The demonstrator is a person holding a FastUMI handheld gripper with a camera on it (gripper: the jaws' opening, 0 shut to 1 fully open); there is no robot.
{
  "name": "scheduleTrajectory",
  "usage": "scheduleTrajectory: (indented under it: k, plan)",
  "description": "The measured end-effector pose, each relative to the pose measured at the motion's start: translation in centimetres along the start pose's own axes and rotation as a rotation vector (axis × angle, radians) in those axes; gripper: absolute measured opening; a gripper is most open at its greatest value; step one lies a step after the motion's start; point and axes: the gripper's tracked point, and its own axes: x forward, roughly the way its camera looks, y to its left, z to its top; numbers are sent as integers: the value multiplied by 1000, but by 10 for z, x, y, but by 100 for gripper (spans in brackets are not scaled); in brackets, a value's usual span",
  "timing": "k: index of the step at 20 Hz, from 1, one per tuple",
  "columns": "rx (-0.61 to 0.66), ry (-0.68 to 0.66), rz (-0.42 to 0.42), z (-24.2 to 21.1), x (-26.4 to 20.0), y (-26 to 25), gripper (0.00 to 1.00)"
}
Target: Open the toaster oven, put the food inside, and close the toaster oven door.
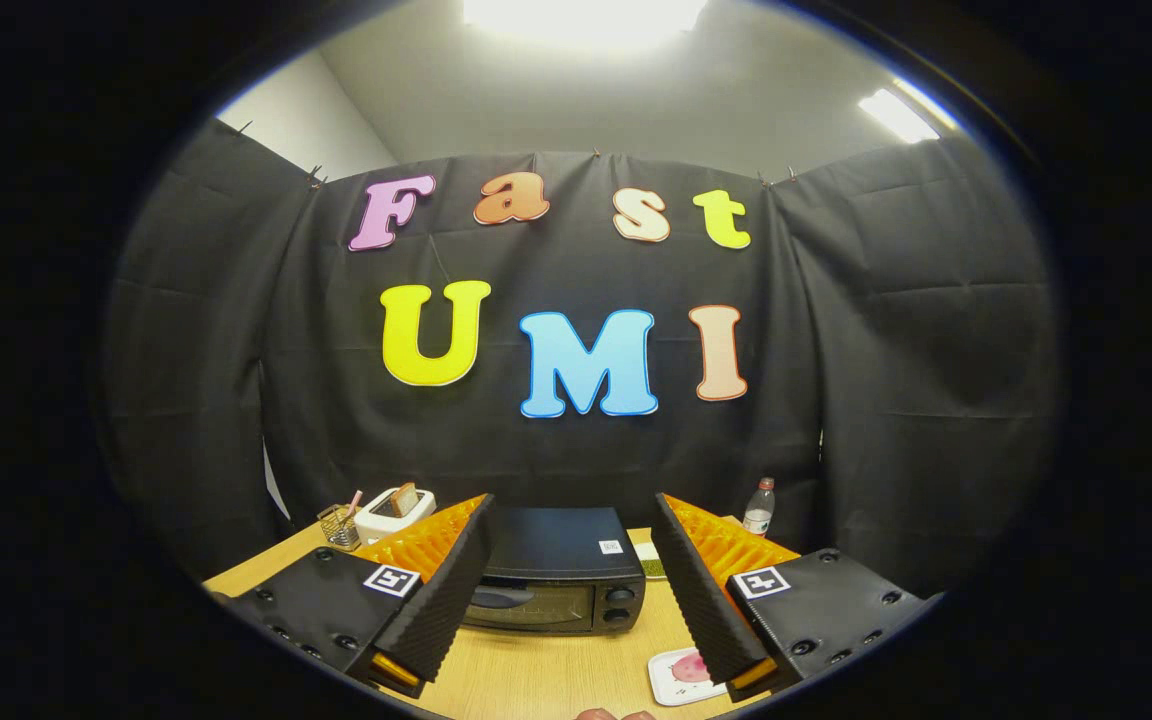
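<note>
Two fingers (456, 610) of the gripper (568, 640) are sticking out wide apart, and nothing is sitting between them. Just past them, on the wooden table (556, 670), the black oven (558, 580) is standing with its door (526, 606) shut and its two knobs (619, 604) on the right side. Right by the right finger, a little plate (664, 690) is lying on the table with something pink (691, 668) on it. I am guessing that is the food, though the finger is hiding part of it. Behind the oven, a white toaster (391, 512) is sitting next to a small wire cup (339, 527), and a water bottle (758, 508) is standing well off to the right.

It is looking like the very first step: the door is not opened yet and the food is not picked up. Next, the gripper is going to need to move forward to the door, find its handle and pull it down. I cannot make out the handle clearly from here
</note>
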Motion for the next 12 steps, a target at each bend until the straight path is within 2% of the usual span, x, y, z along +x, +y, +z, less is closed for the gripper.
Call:
scheduleTrajectory:
  k: [12]
  plan:
    - [7, 51, 8, -15, 28, 28, 98]
